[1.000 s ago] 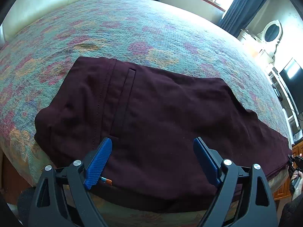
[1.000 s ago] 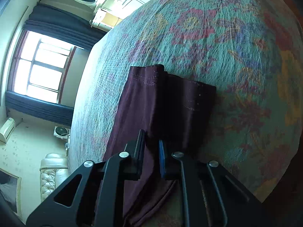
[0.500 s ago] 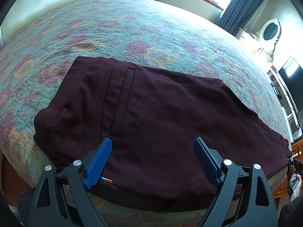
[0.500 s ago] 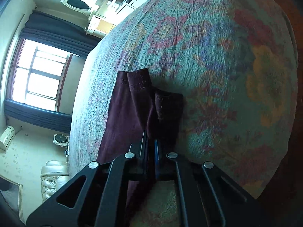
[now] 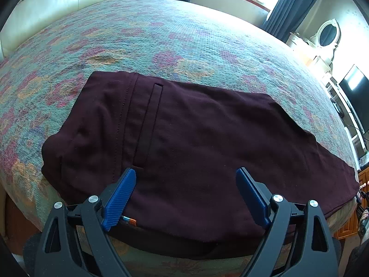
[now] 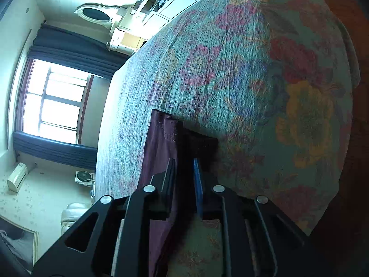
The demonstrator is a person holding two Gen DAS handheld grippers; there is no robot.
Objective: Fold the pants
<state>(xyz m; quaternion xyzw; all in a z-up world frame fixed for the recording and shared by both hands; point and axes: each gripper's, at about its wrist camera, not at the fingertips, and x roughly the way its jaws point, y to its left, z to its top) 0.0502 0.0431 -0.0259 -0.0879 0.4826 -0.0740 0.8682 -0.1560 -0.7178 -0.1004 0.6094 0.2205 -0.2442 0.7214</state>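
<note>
Where the left wrist view looks down, the dark maroon pants [image 5: 196, 143] lie flat across the near part of the bed [image 5: 175, 37], waistband to the left, legs running off to the right edge. Only this view shows the welt pocket slit and stitched seams. The left tool [image 5: 185, 192] hovers over the cloth with its ribbed blue pads [image 5: 118, 199] spread wide, gripping nothing, much as a second ago.

In the right wrist view, the right tool [image 6: 184, 173] is pinched nearly closed on the hem end of the pants [image 6: 159, 145]. The bunched hem stands higher and narrower than a second ago. The woven floral bedspread [image 6: 253, 80] fills the frame, with a window [image 6: 55, 101] beyond.
</note>
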